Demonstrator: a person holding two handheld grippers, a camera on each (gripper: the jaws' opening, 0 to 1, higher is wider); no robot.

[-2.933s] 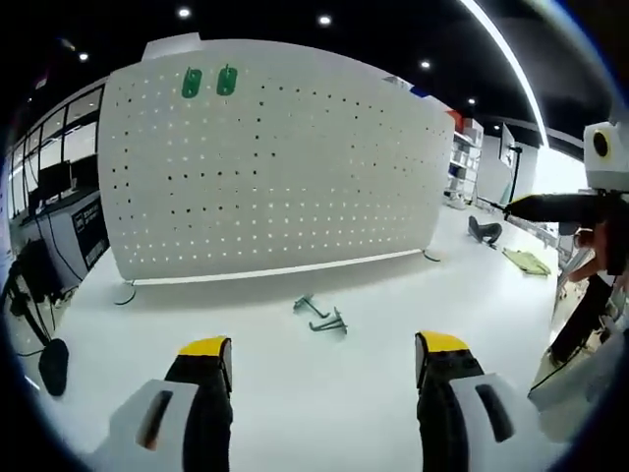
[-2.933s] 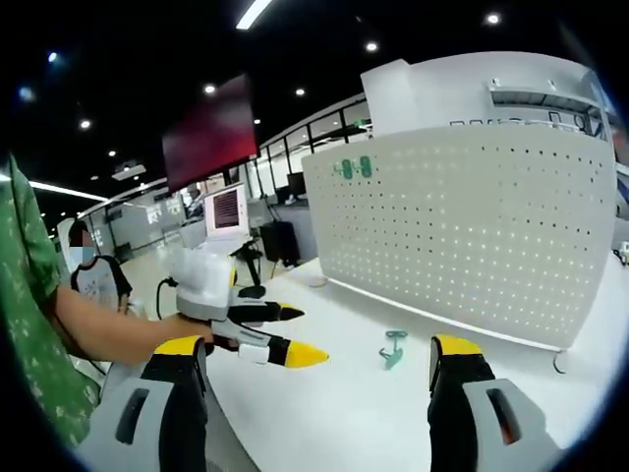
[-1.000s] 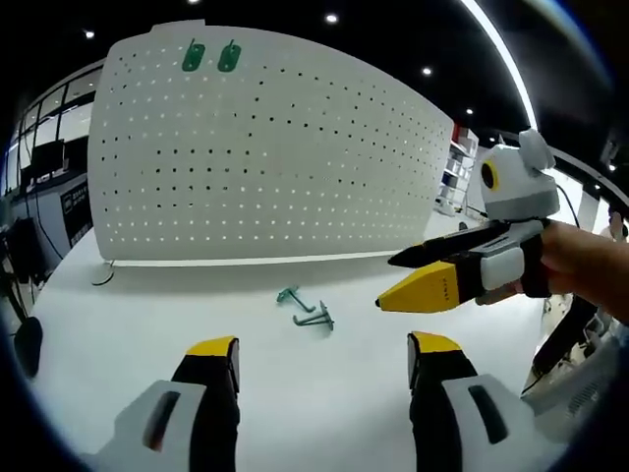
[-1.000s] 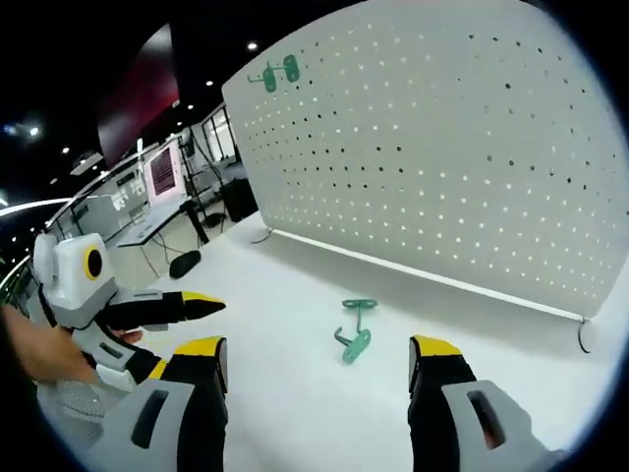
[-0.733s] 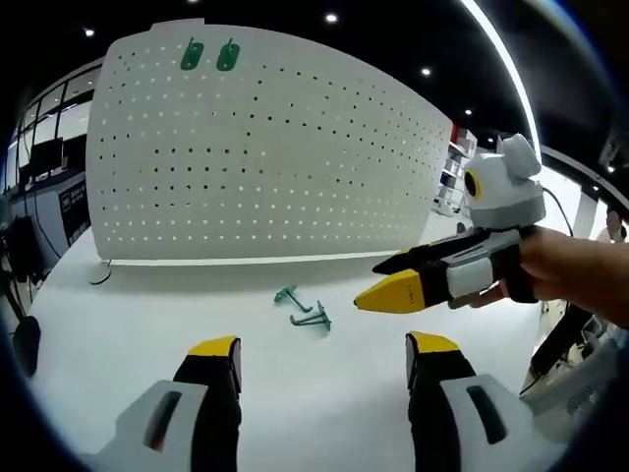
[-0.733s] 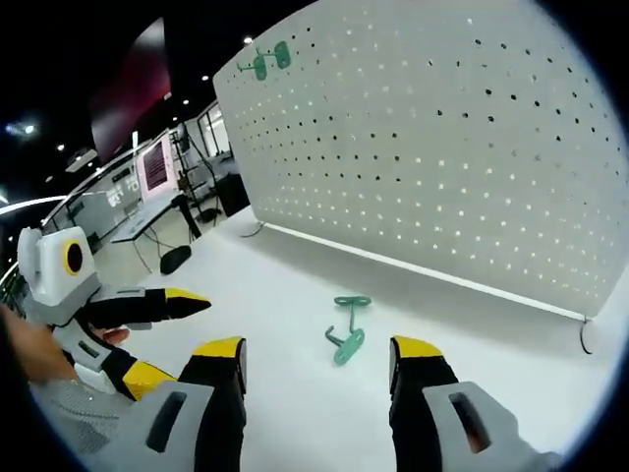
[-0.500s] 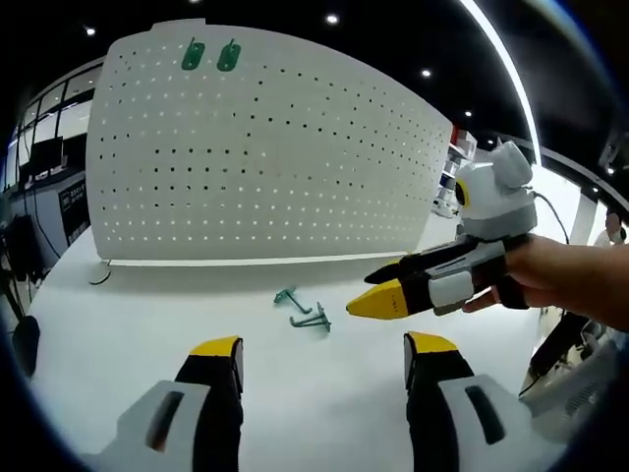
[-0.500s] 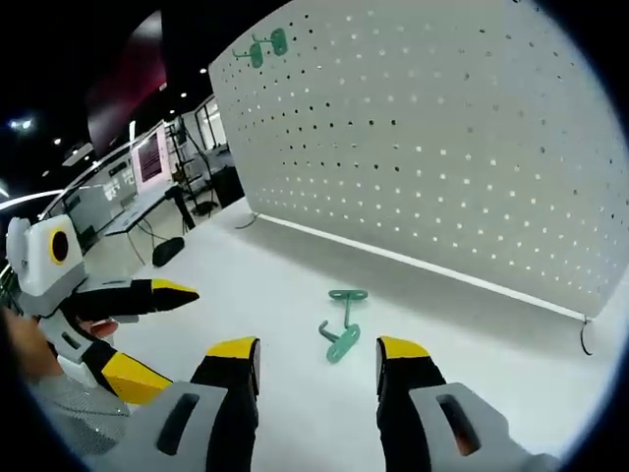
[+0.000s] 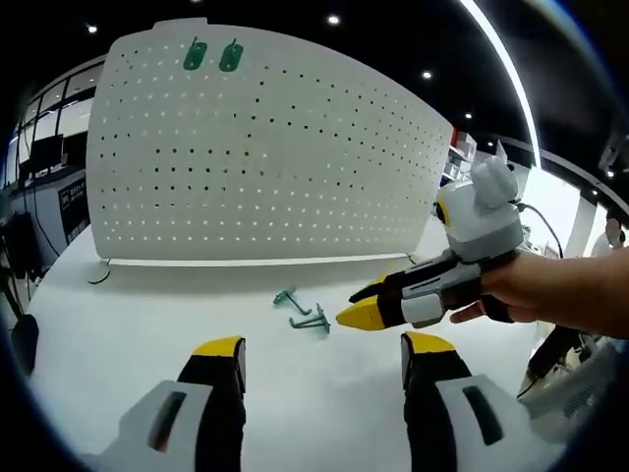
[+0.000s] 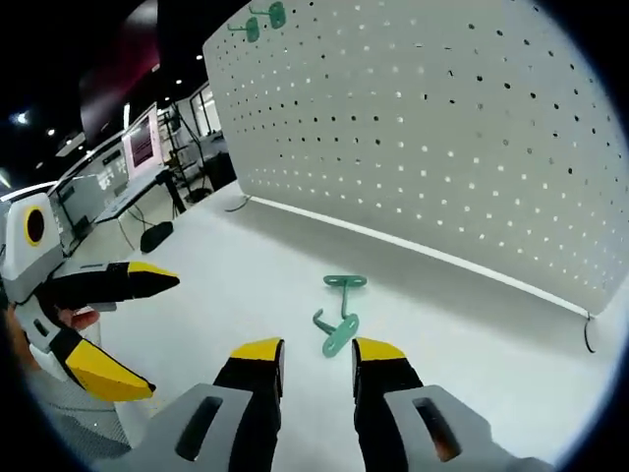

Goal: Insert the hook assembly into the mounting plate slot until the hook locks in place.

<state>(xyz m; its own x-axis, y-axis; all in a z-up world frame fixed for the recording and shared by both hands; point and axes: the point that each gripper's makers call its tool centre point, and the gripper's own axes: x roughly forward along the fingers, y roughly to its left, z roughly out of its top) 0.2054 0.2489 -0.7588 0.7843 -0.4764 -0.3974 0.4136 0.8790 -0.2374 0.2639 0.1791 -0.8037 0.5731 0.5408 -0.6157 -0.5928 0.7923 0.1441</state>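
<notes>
Surface: white table [image 9: 118, 315].
Hooks: two green hooks [image 10: 337, 313] lying on it, near the upright pegboard [image 9: 256, 157].
Right gripper [image 10: 316, 356]: jaws narrowed to a slim gap, just short of the hooks, gripping nothing.
Left gripper [image 9: 319, 352]: jaws spread, empty.

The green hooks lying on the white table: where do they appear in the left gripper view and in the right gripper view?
Left gripper view: the green hooks lie at the centre, on the table, just left of the right gripper.
Right gripper view: the green hooks lie at the centre, just above the gripper's own tips.
Shared landmark: the white pegboard standing behind them.
</notes>
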